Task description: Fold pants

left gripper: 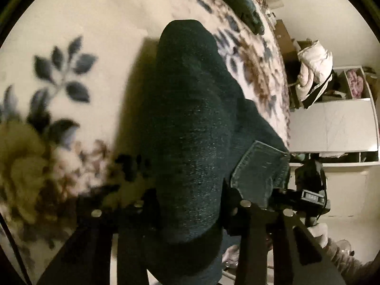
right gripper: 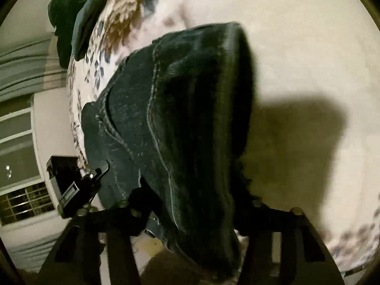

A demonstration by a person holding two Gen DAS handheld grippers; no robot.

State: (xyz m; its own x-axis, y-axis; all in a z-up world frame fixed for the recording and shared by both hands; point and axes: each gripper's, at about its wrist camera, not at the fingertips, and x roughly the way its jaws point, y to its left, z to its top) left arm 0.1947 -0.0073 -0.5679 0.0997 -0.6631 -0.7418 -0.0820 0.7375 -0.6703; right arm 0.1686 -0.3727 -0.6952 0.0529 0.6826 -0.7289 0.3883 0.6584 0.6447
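Note:
Dark denim pants (left gripper: 190, 118) hang over a cream floral blanket (left gripper: 83, 47), lifted off it and casting a shadow. My left gripper (left gripper: 190, 204) is shut on the pants, thick fabric bunched between its fingers; a back pocket (left gripper: 258, 171) shows at the right. In the right wrist view the pants (right gripper: 185, 118) show seams and a pocket. My right gripper (right gripper: 192, 213) is shut on the pants too. The other gripper (right gripper: 78, 190) is visible at the left, beside the fabric.
The blanket (right gripper: 296, 47) covers a bed. Dark green clothing (right gripper: 68, 11) lies at the bed's far edge. White shelving (left gripper: 332, 123) with a pale bundle (left gripper: 313, 68) stands beyond the bed. A window (right gripper: 21, 166) is at the left.

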